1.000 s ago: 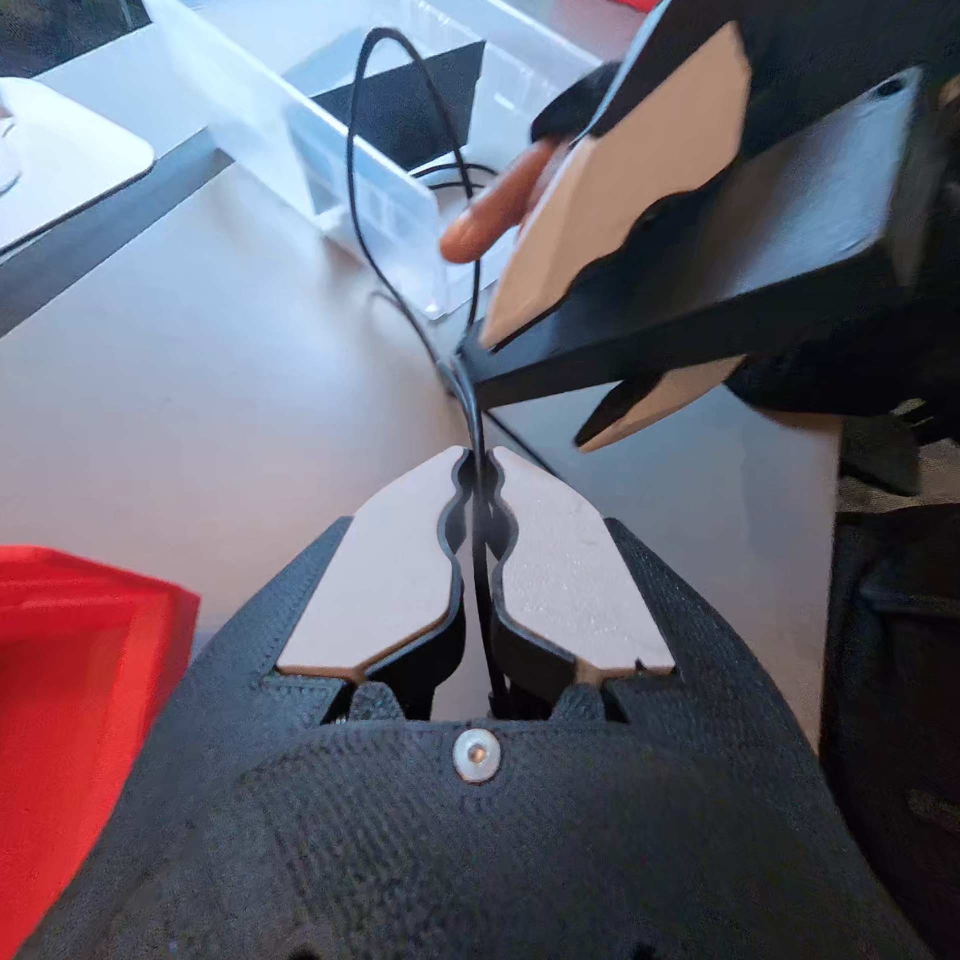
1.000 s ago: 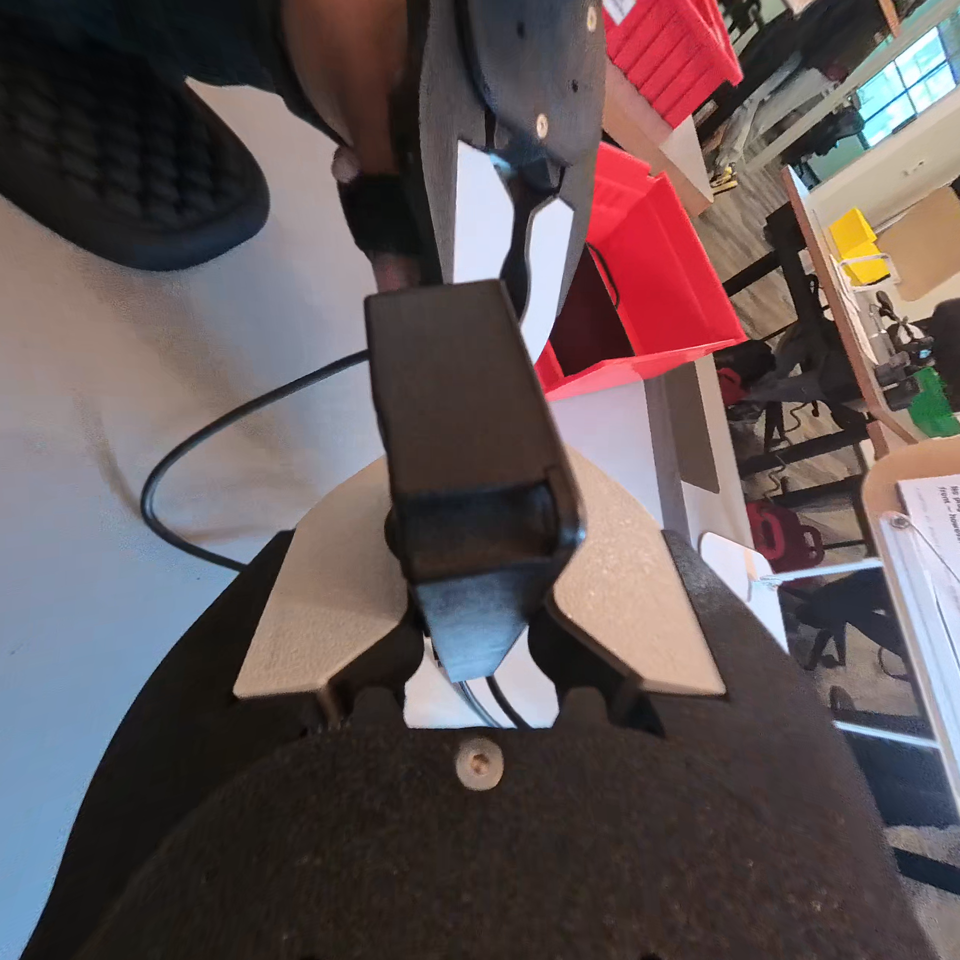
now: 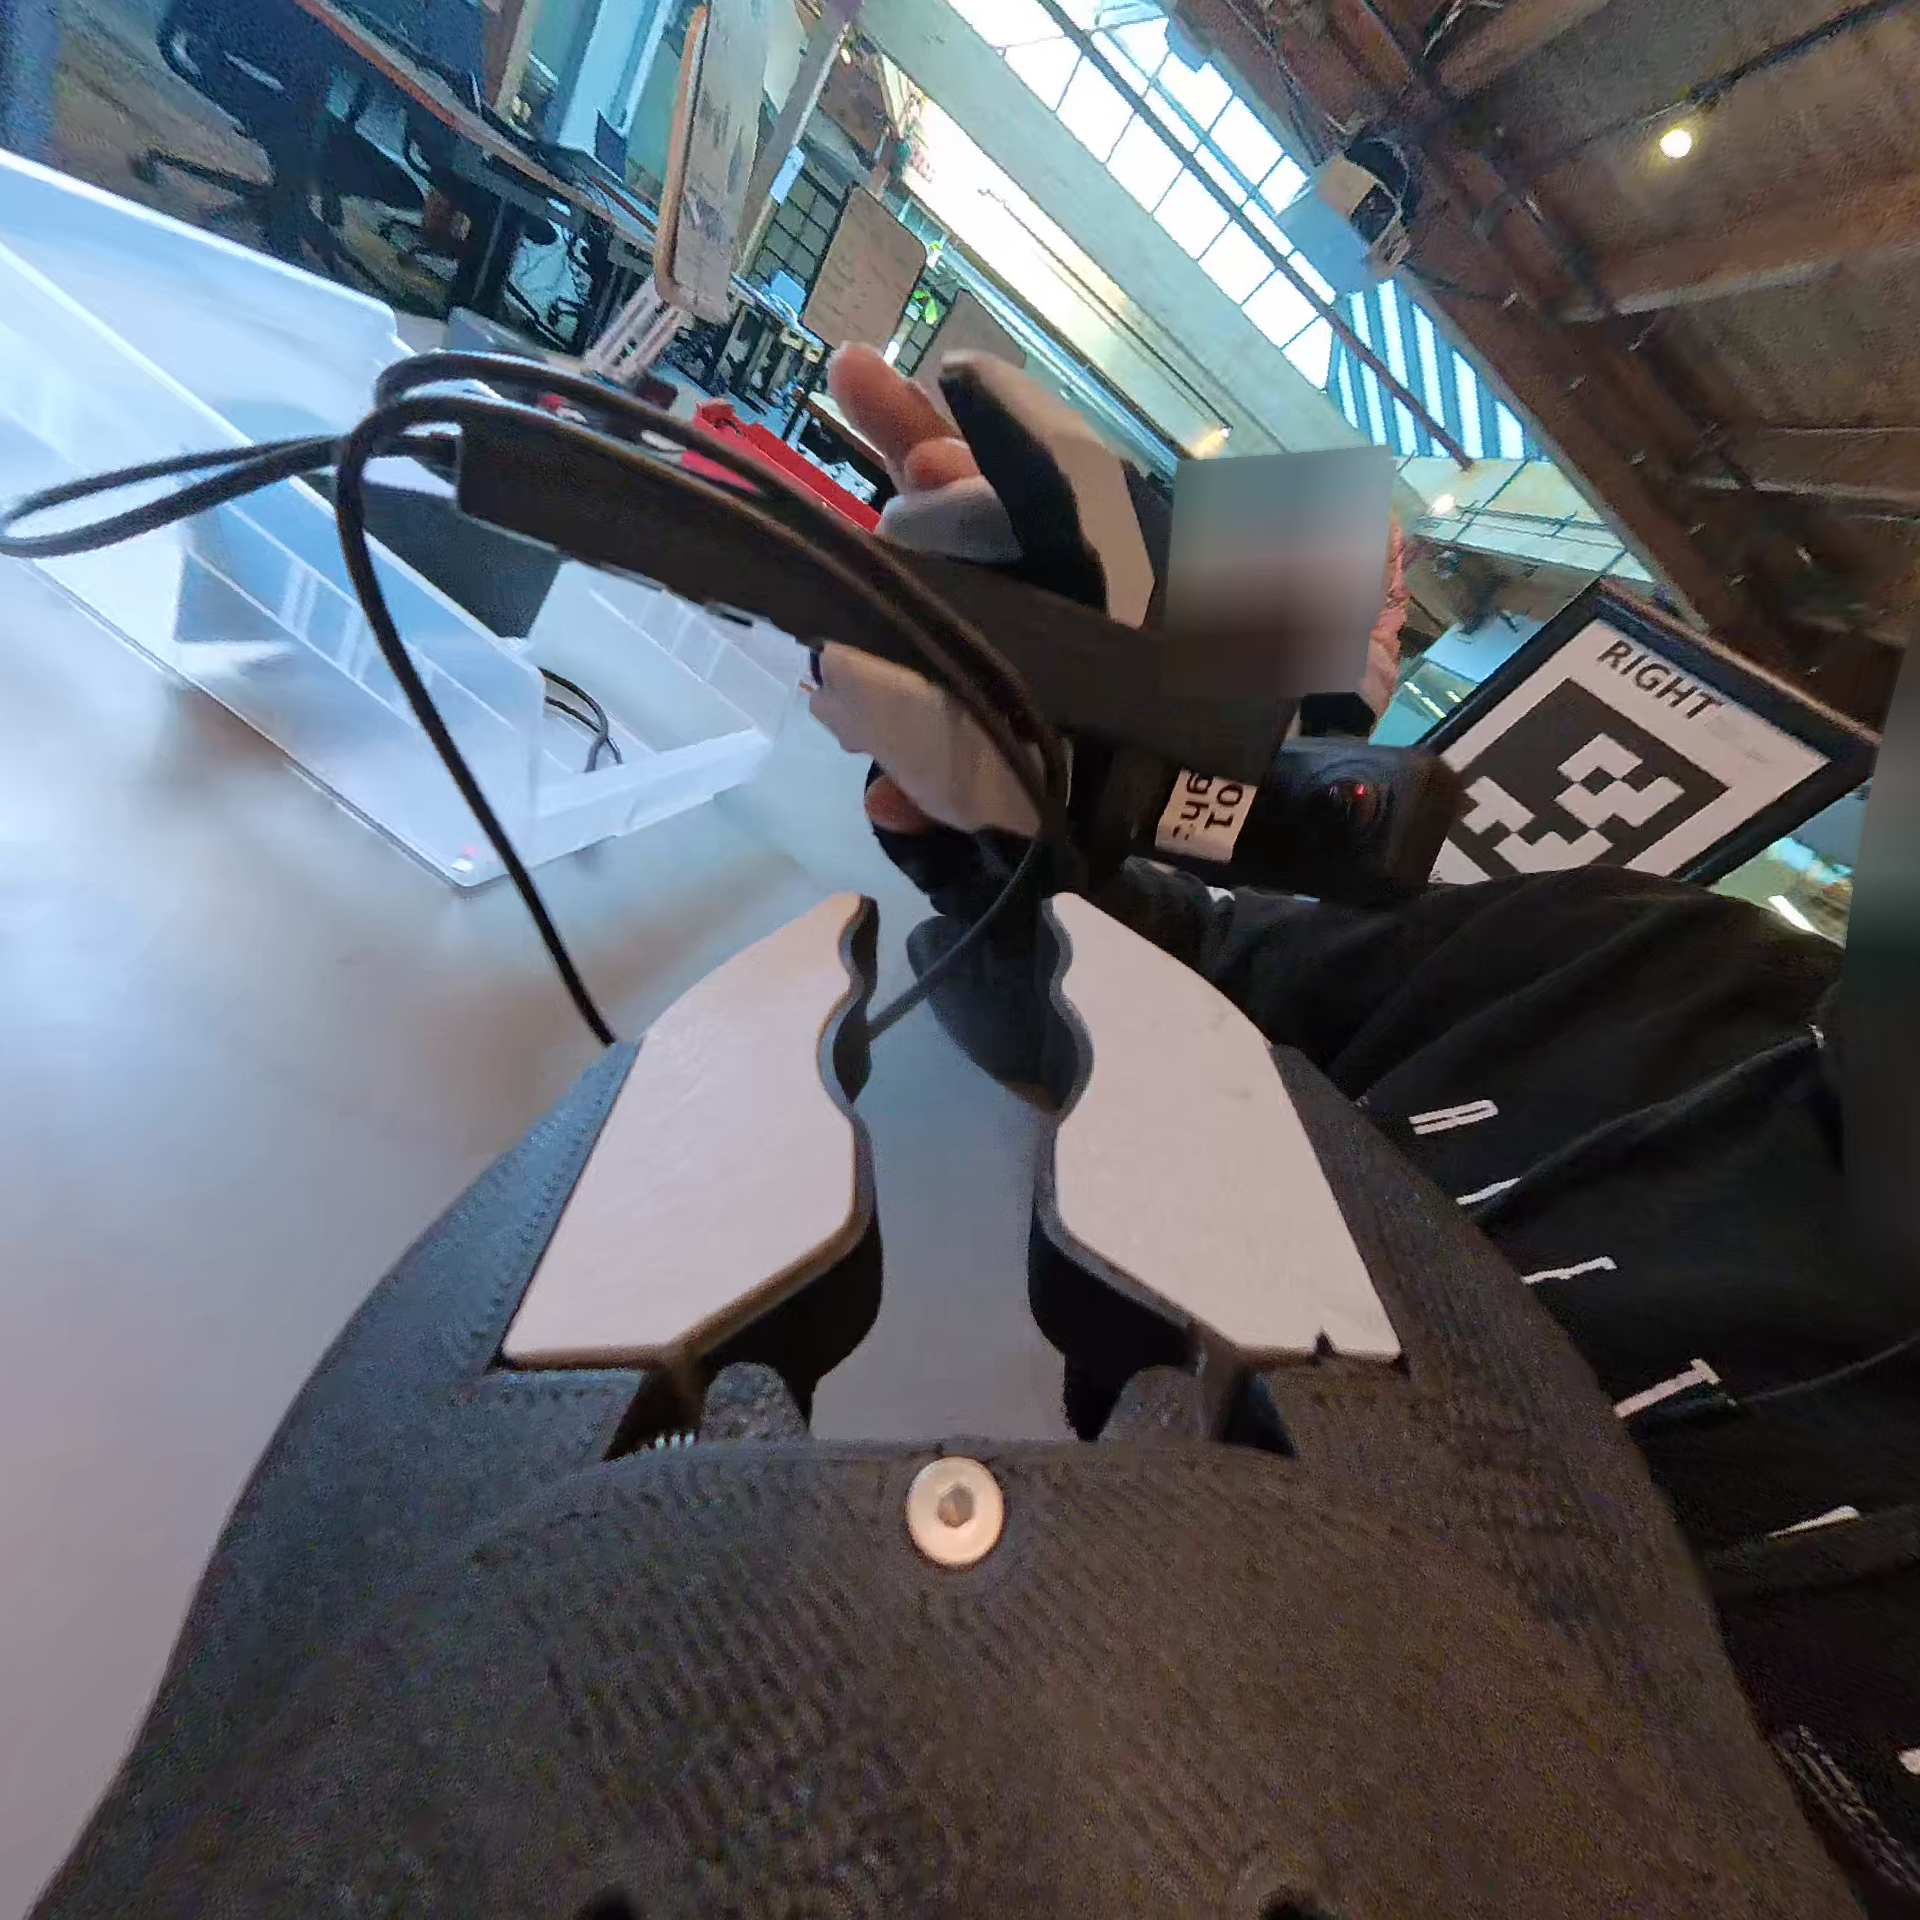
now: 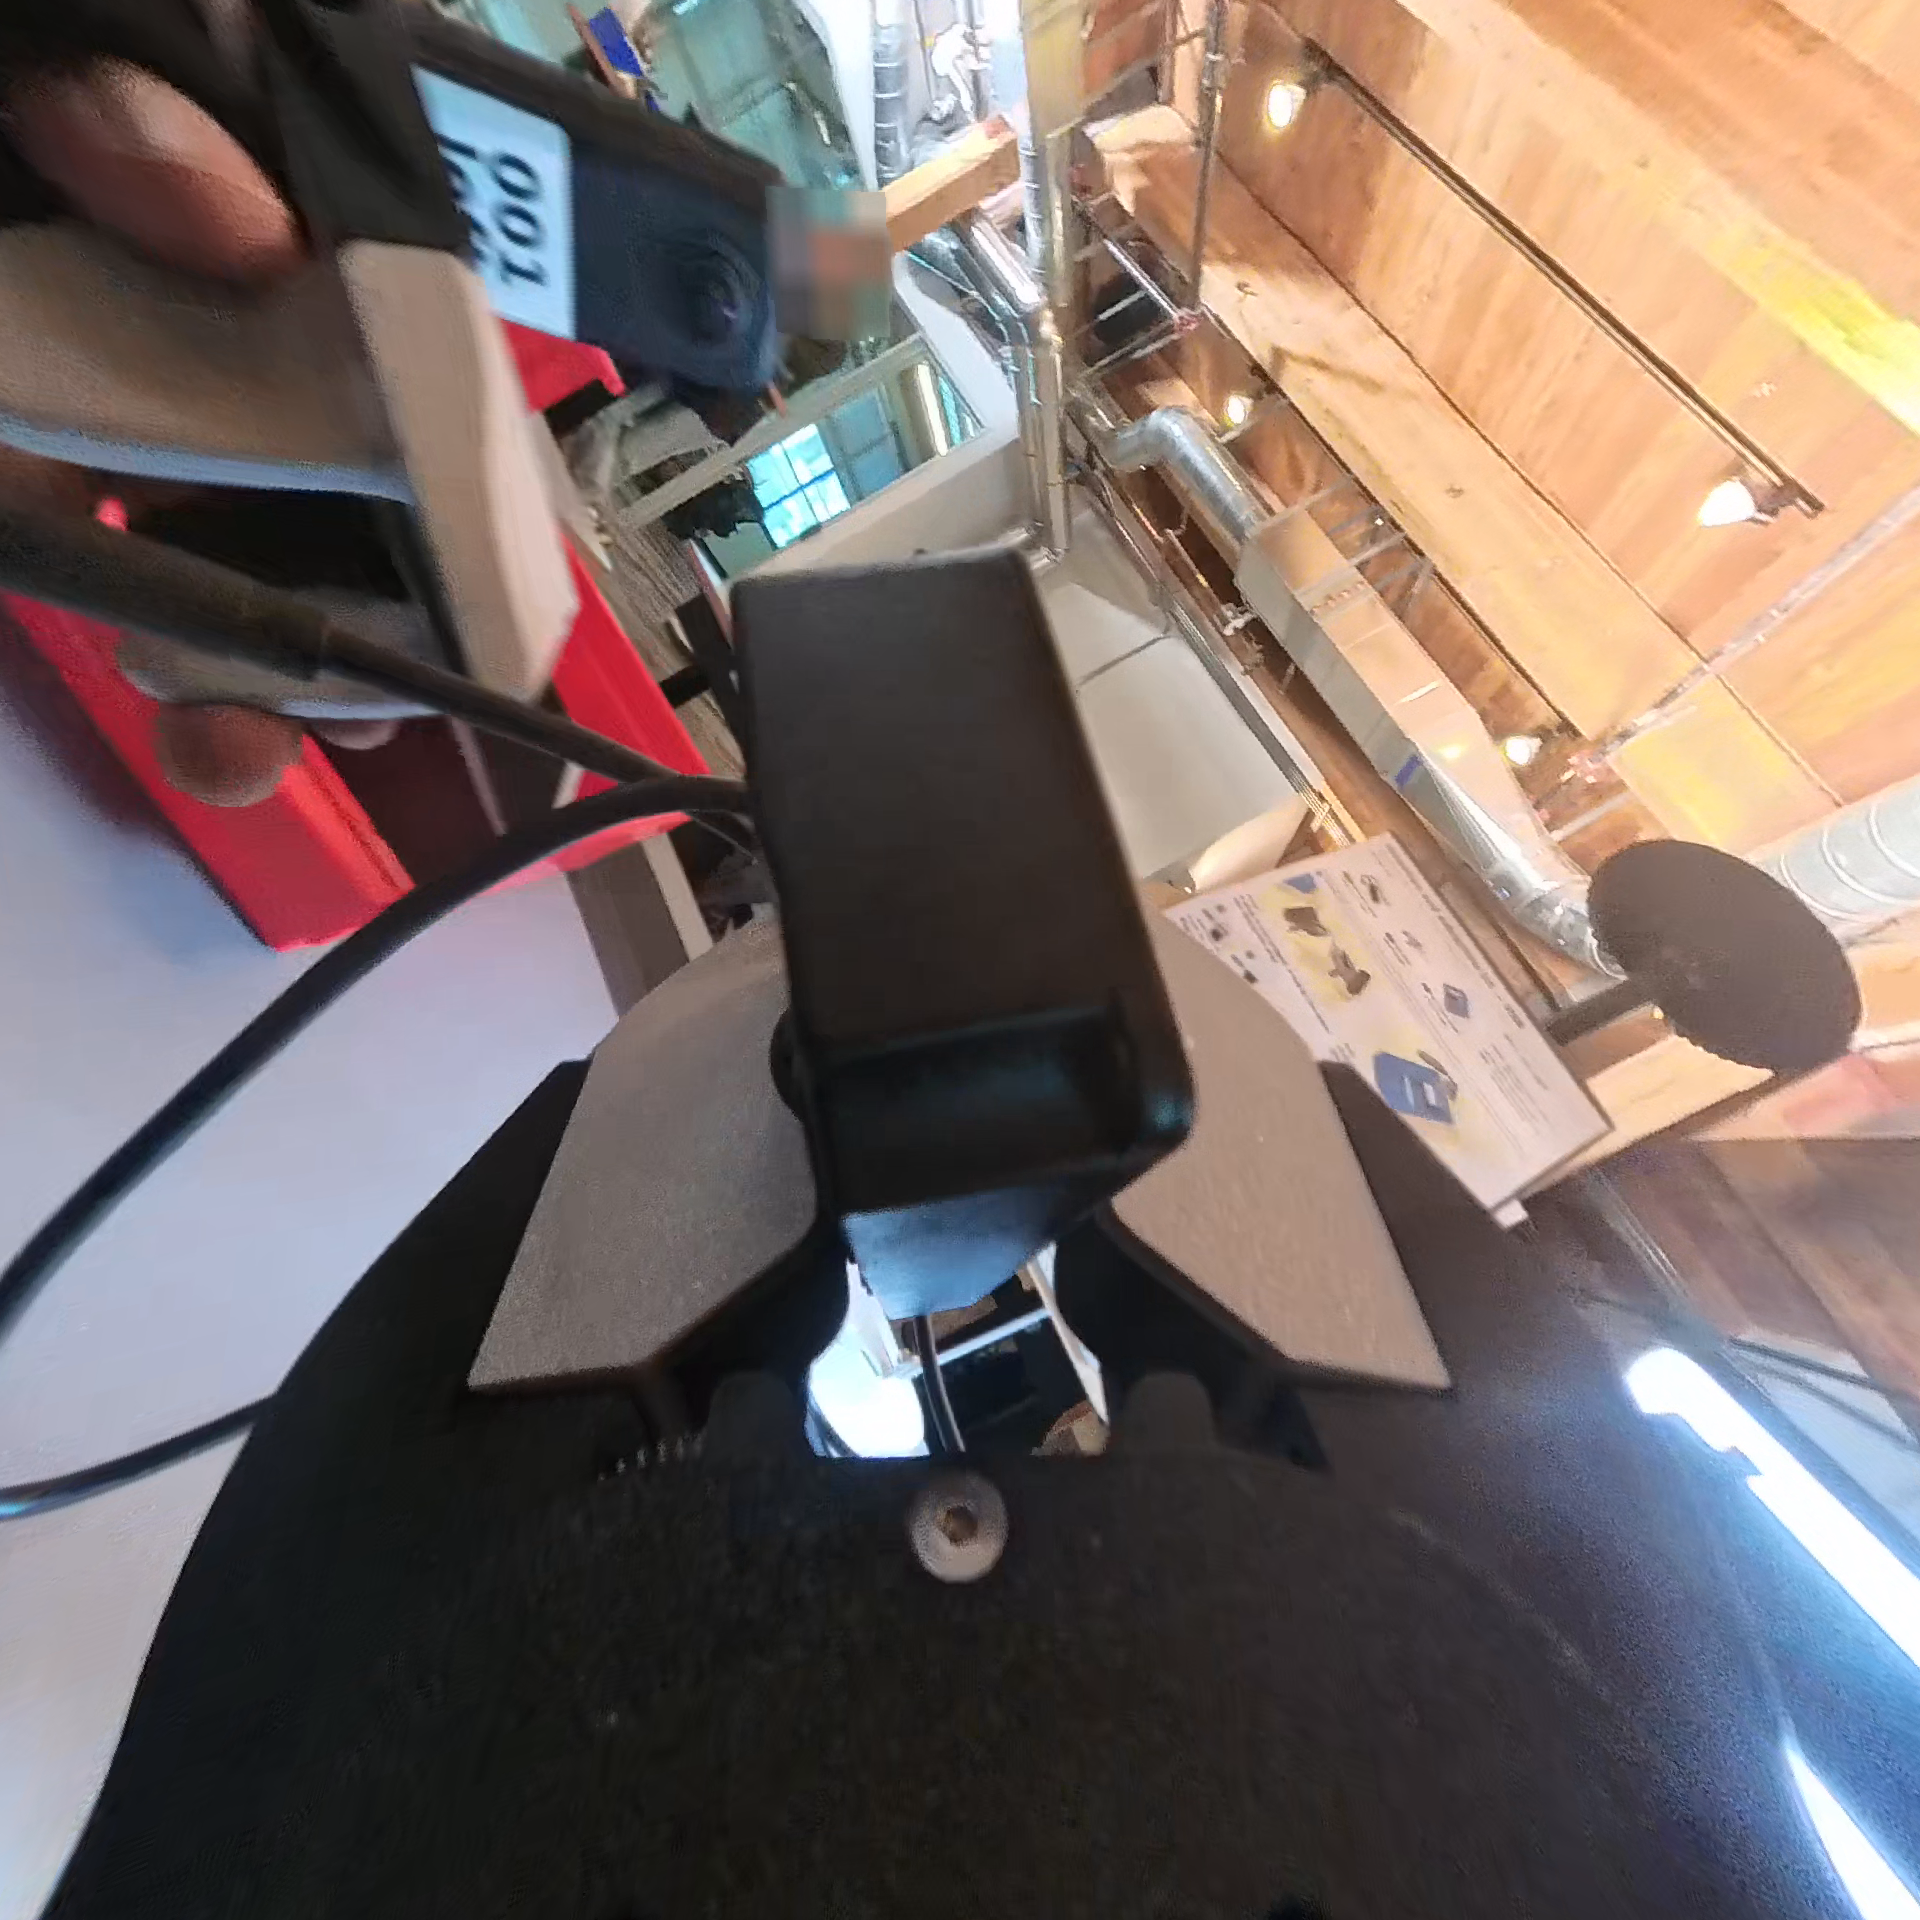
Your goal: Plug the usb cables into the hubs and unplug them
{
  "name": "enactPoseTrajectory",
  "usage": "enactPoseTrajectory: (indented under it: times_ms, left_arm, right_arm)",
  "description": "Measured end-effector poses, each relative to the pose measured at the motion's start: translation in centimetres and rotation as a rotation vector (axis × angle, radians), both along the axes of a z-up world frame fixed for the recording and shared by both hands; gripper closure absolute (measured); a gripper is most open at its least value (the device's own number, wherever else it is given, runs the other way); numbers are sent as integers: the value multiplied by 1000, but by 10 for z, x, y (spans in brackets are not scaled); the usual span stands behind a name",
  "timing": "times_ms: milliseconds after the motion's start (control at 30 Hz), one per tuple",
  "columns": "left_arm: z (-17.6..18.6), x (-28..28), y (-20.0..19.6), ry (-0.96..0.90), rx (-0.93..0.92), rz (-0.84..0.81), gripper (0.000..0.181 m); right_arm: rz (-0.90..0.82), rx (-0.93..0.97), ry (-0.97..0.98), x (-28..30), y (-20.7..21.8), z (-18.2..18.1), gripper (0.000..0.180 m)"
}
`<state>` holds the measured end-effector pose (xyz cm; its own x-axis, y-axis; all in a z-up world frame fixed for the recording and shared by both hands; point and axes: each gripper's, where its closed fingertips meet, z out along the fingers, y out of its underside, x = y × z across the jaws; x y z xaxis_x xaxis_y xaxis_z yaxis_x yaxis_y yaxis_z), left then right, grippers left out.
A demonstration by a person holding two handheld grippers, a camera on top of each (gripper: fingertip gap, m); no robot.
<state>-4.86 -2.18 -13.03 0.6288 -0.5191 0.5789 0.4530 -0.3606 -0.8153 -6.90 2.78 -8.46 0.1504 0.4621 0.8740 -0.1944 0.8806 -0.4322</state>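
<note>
Now the right gripper [image 4: 966, 1122] clamps the long black plastic hub [image 4: 935, 852]; the left gripper [image 3: 956, 1029] gapes empty (thin black cable [image 3: 436, 727] dangling), so regrip near the plug.

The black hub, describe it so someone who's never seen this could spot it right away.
Start in the right wrist view at the right gripper filling the lower frame. Clamped between its pale fingers is the black hub, a long, boxy black bar pointing away. Unlike the thin black cables beside it, it is rigid and flat-sided.
</note>
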Motion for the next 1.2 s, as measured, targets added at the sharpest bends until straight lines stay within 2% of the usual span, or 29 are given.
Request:
enactPoseTrajectory:
  times_ms: [133, 267, 433, 533, 600, 800, 1000, 1100, 1200]
  left_arm:
    - [8, -18, 0, 20, 43, 93, 150]
    - [-2, -34, 1, 49, 15, 158, 151]
    - [-19, -30, 3, 116, -33, 148, 151]
    - [-26, -27, 4, 148, -51, 137, 151]
    - [-31, -26, 5, 161, -64, 134, 151]
    - [-50, -19, 9, 193, -118, 103, 152]
    - [-68, -11, 11, 241, -164, 66, 153]
    - [-72, -11, 11, 256, -173, 61, 153]
    - [-75, -14, 11, 258, -179, 64, 153]
  right_arm:
    - [-36, -81, 30, 8, 34, 35, 131]
    - [-99, -109, -8, 7, 82, 73, 131]
    - [-264, -98, -154, -14, 166, 84, 130]
    - [-421, -58, -239, -26, 229, 71, 130]
    - [-505, -52, -326, -34, 265, 49, 129]
    - [-661, -34, -657, -54, 330, -56, 133]
    - [-622, -223, -1084, -50, 331, -126, 134]
    - [-580, -354, -1157, -45, 323, -127, 122]
    - [-463, -555, -1112, -44, 309, -102, 107]
